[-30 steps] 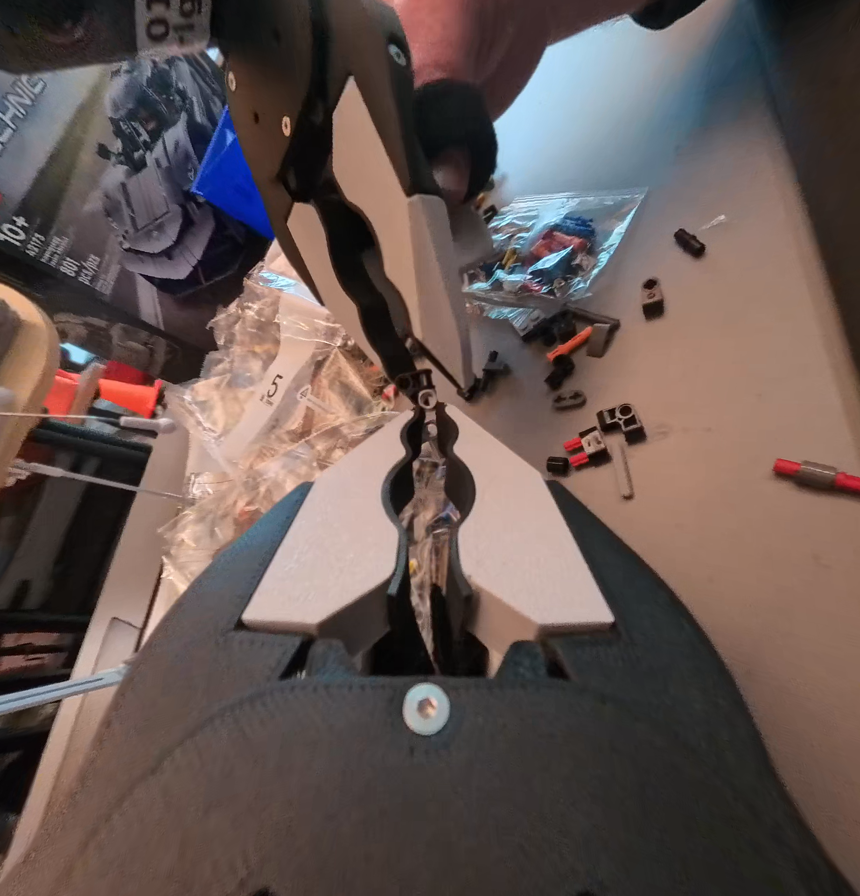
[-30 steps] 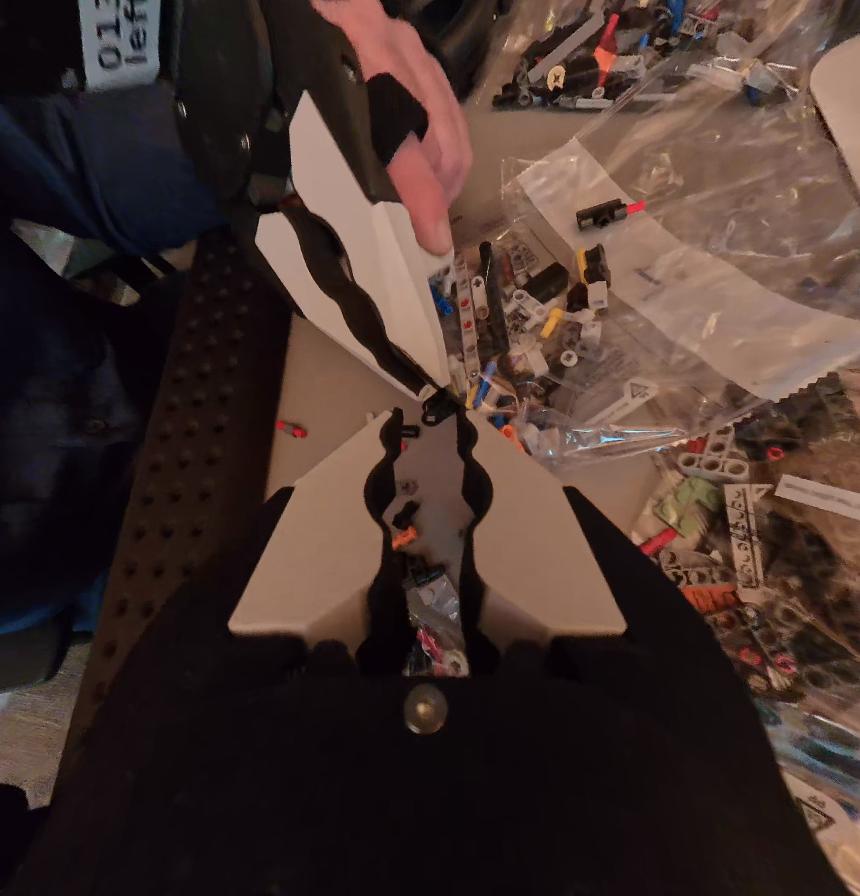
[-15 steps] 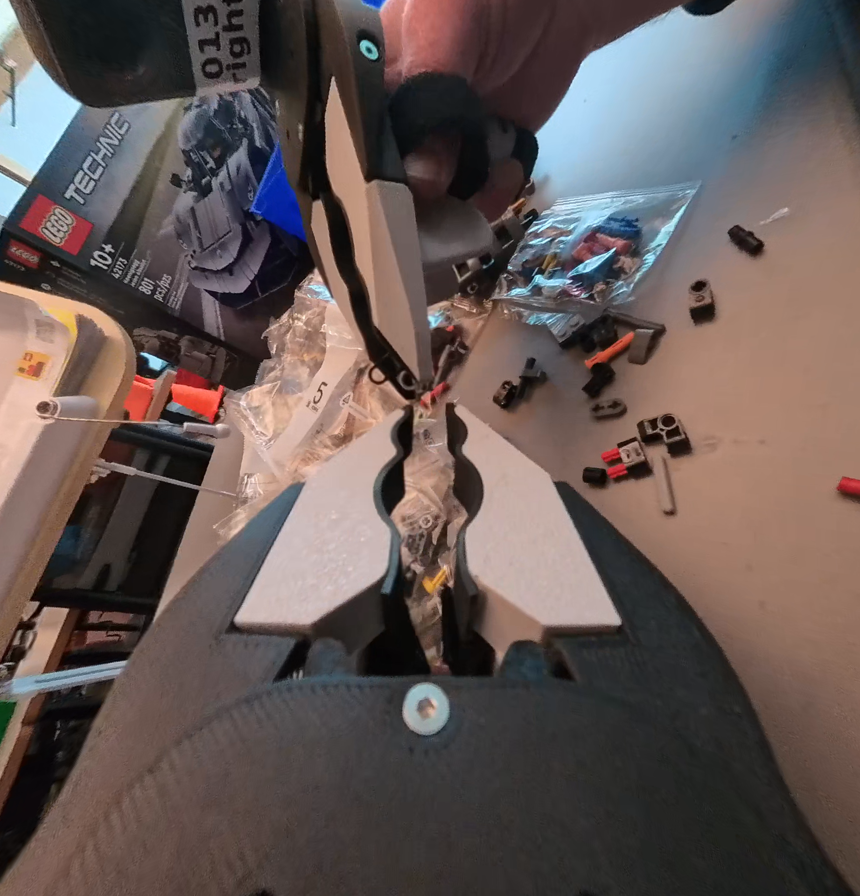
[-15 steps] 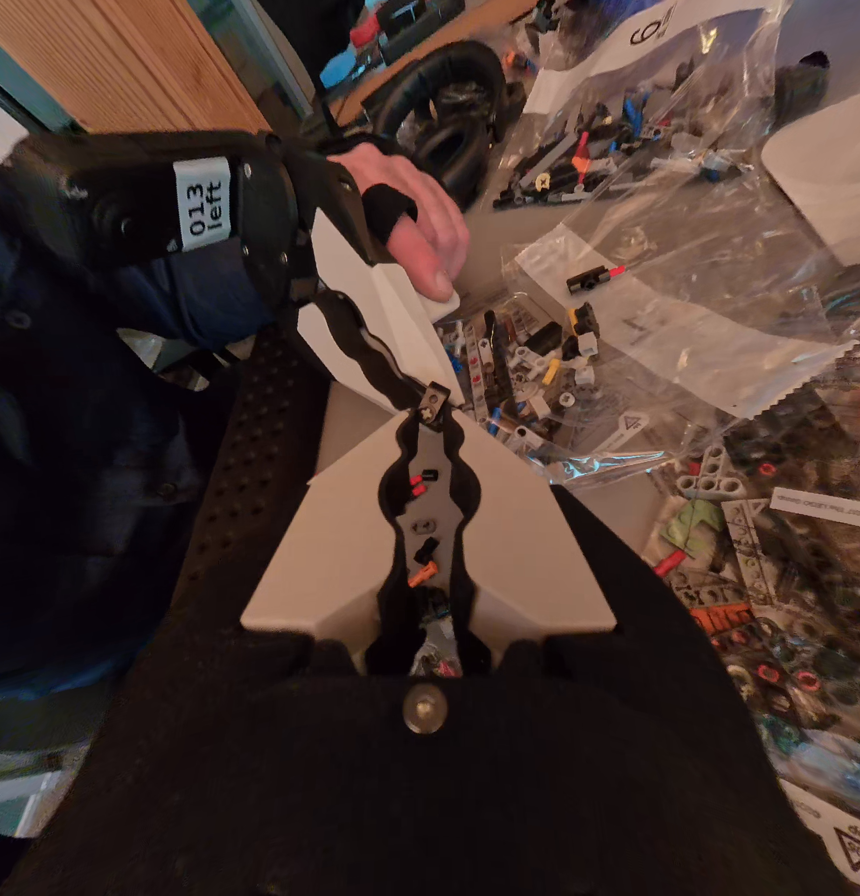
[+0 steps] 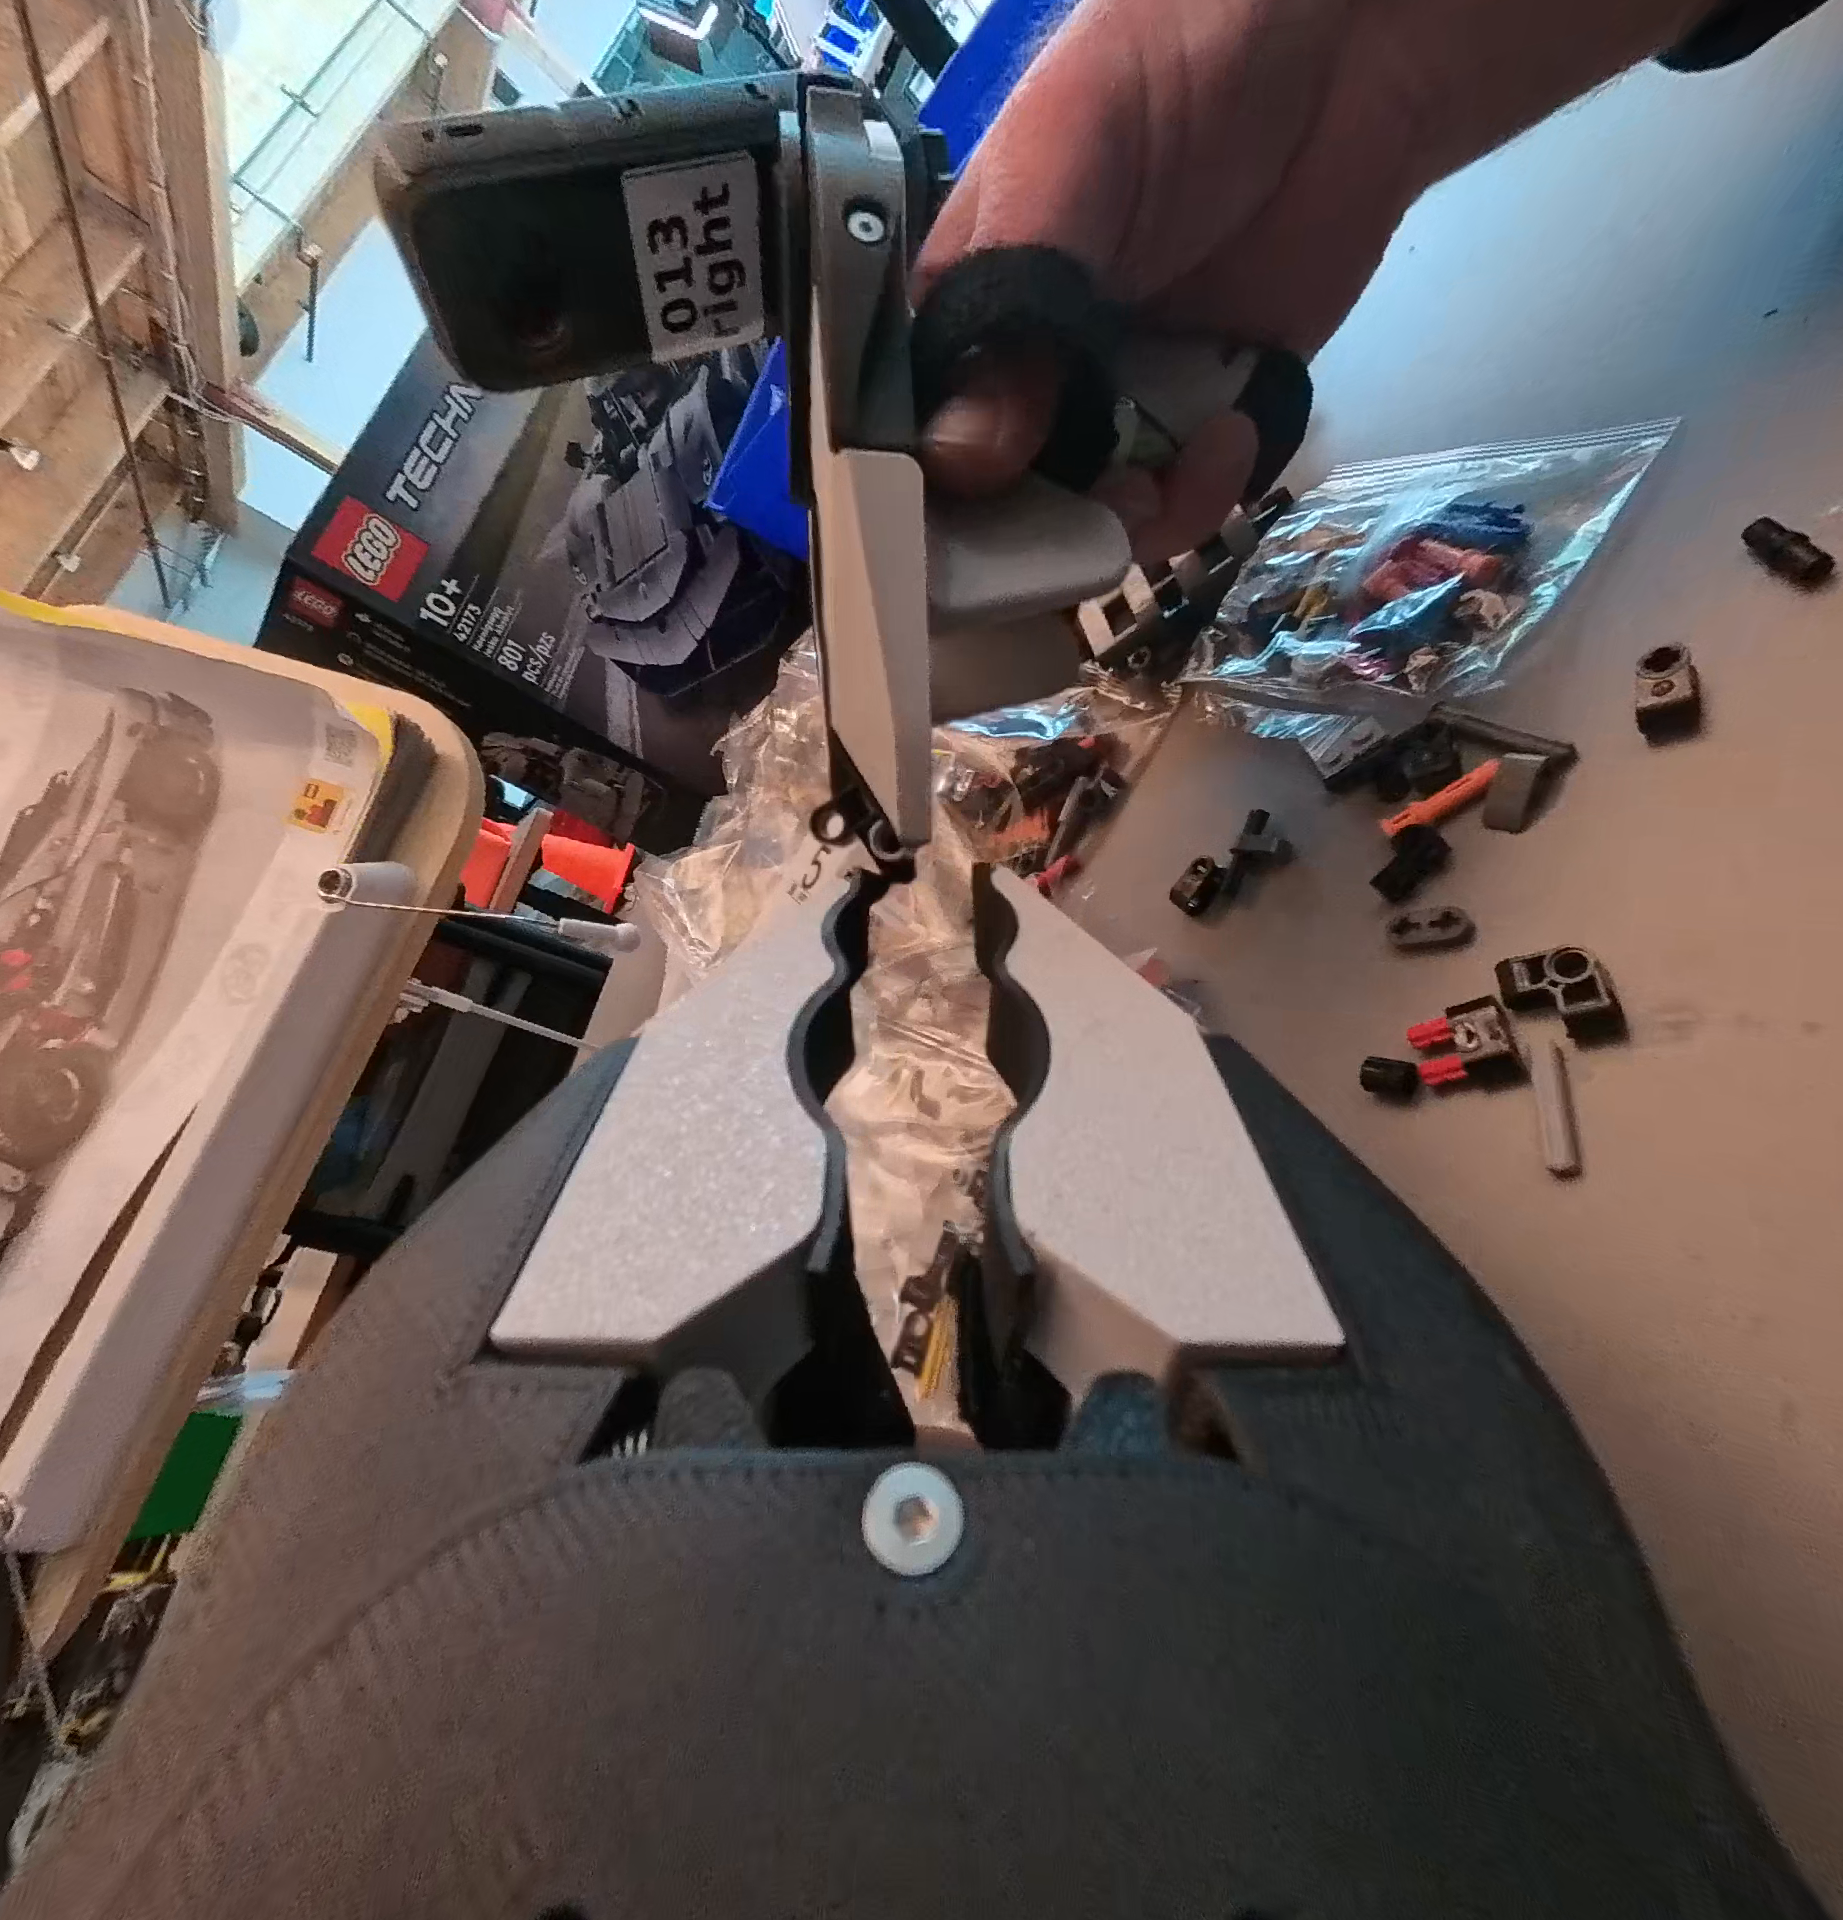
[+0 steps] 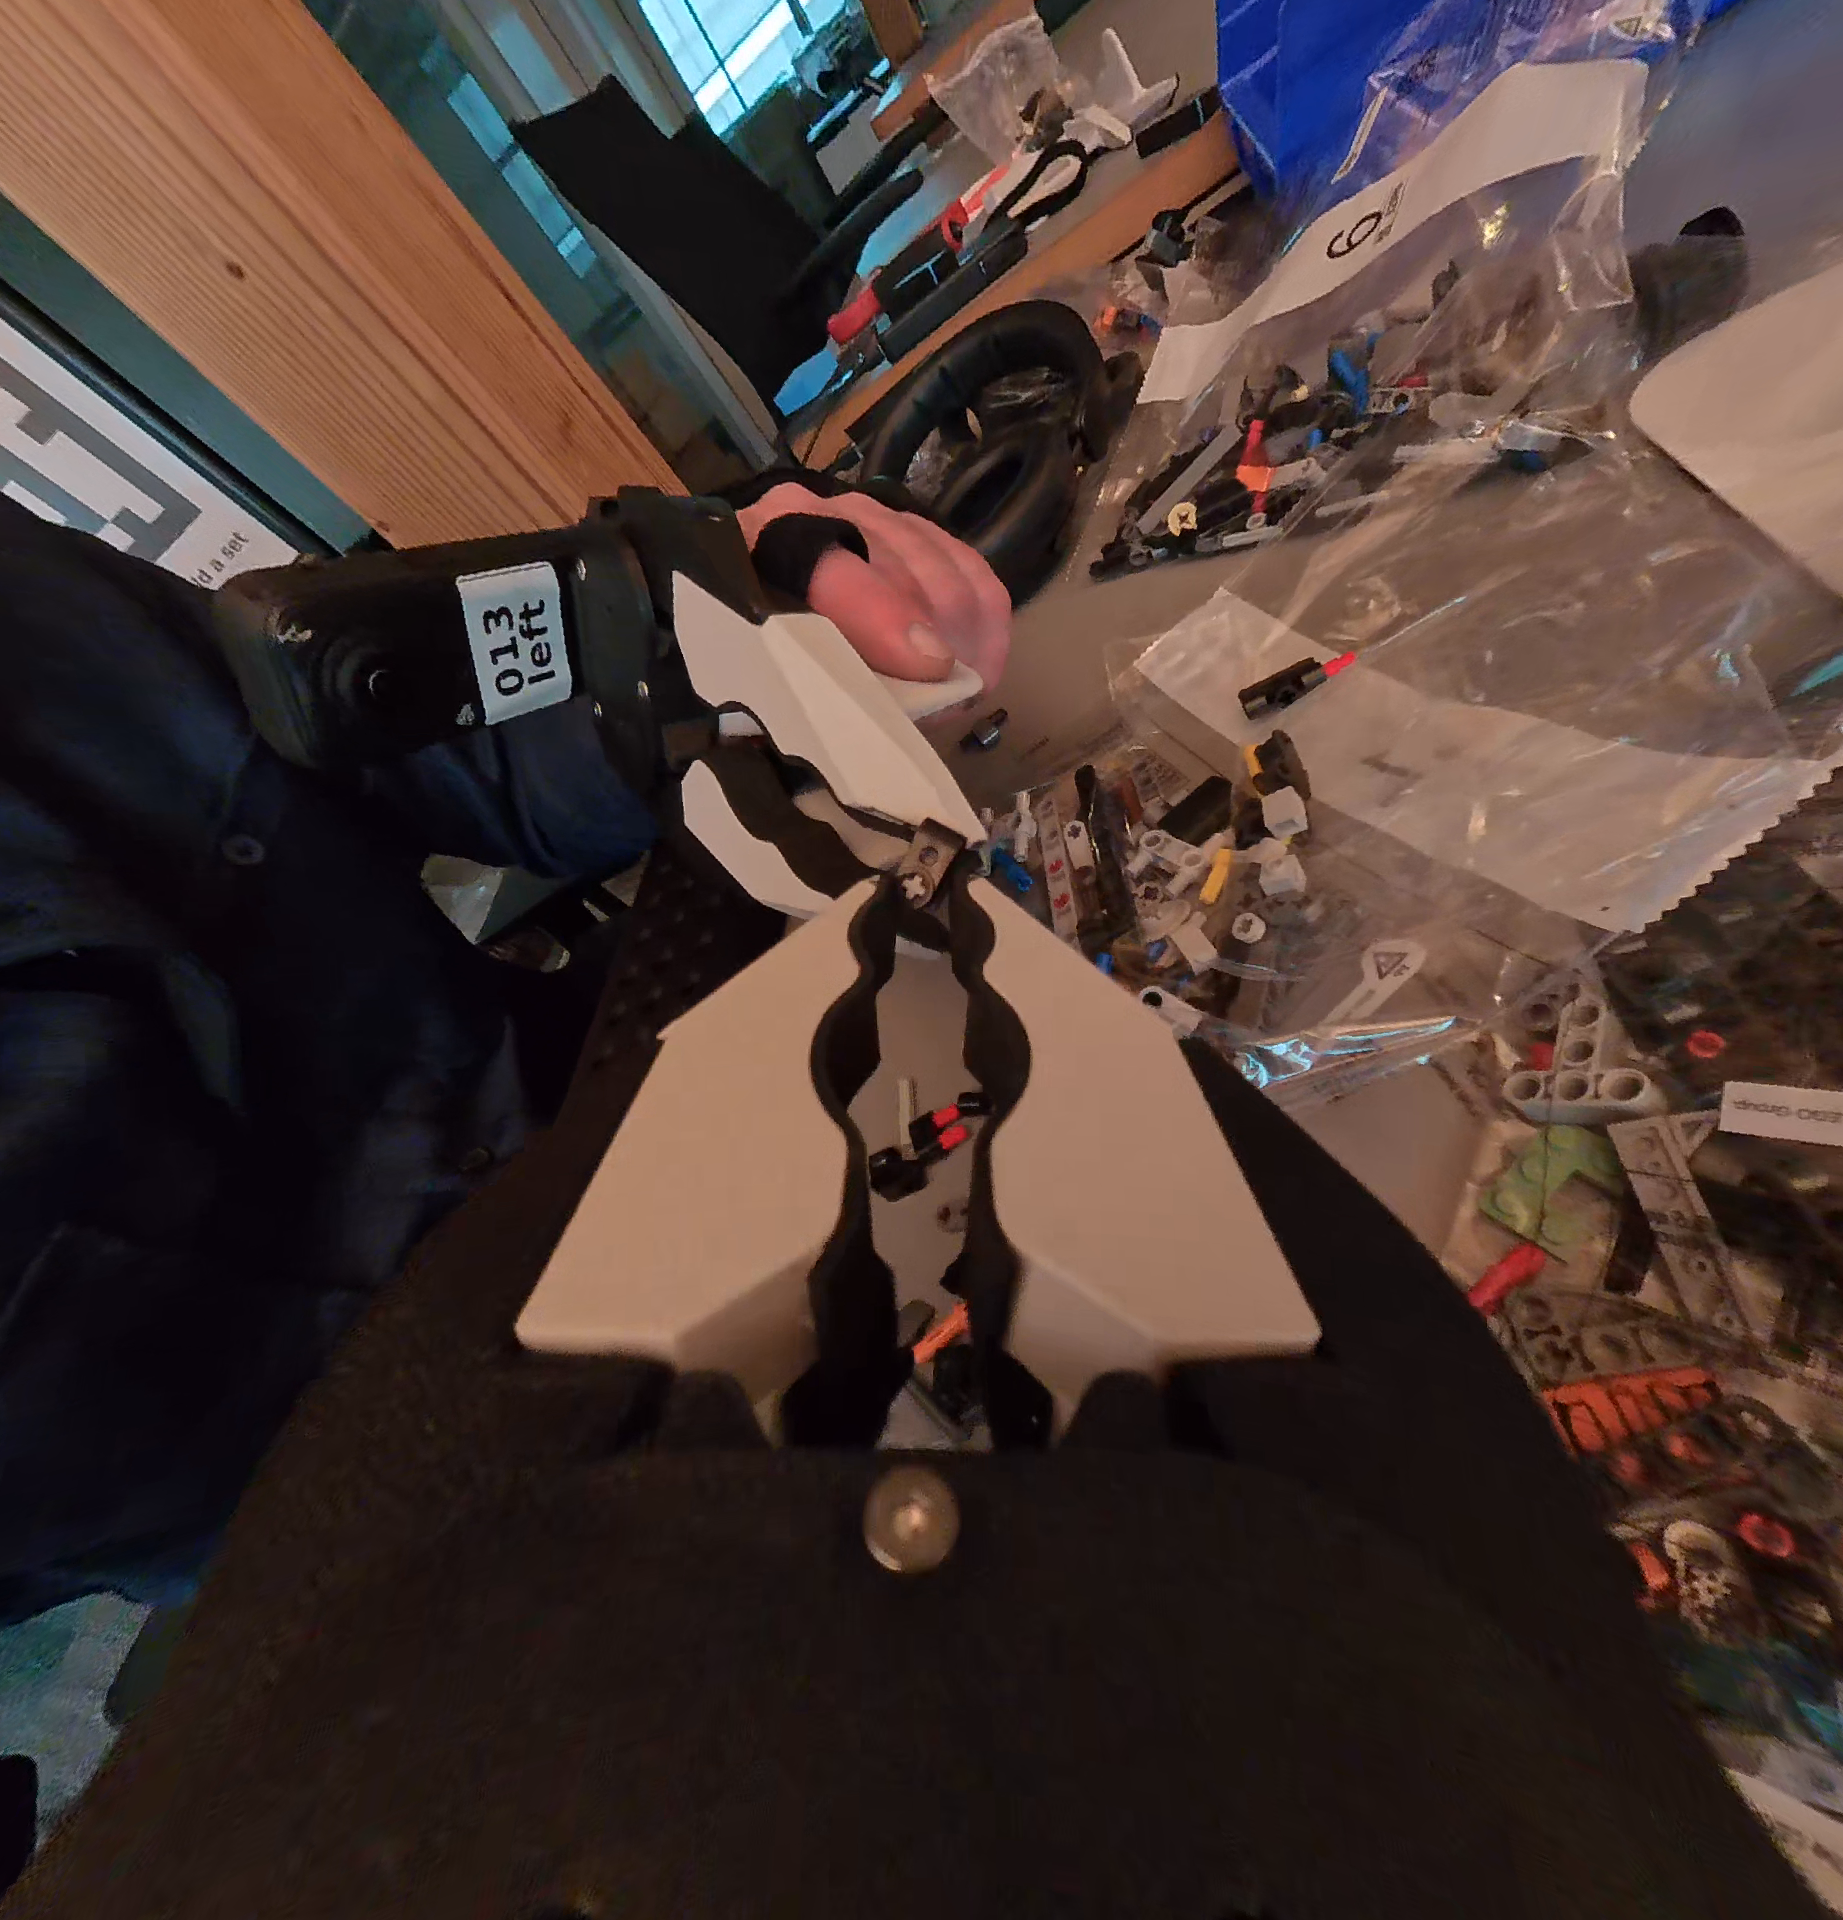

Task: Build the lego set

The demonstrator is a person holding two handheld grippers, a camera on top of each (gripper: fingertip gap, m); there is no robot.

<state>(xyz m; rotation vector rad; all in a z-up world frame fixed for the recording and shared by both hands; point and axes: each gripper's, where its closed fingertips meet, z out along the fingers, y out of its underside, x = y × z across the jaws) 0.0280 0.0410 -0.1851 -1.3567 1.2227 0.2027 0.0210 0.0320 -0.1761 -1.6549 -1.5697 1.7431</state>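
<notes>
Left wrist view: the left gripper (image 5: 925,888) has its tips spread a little, with nothing between them. Through the gap show clear bags (image 5: 896,1049) of parts. The right gripper (image 5: 881,831) comes down from above, seen edge-on, held by a hand (image 5: 1156,208). At its tip sits a small dark beam (image 5: 852,829), just above the left gripper's left-hand tip; whether the two touch cannot be told. The right gripper hides part of the set box (image 5: 501,582) behind it. To the left an instruction booklet (image 5: 117,883) leans on a stand. On the table (image 5: 1675,1351), to the right, lie a zip bag (image 5: 1416,603) of coloured parts, black pieces with red pins (image 5: 1457,1039) and a grey axle (image 5: 1558,1107), all well apart from the grippers.

Right wrist view: the right gripper pinches the beam between its tips, above the table. The left gripper's tips meet the beam from the upper left, gripped by a second hand (image 6: 896,603). Opened bags of parts (image 6: 1156,862) lie just beyond the tips; a numbered bag (image 6: 1416,260) and a black padded ring (image 6: 1000,416) lie farther off. Each gripper's dark body fills the lower half of its own view, hiding the near table.
</notes>
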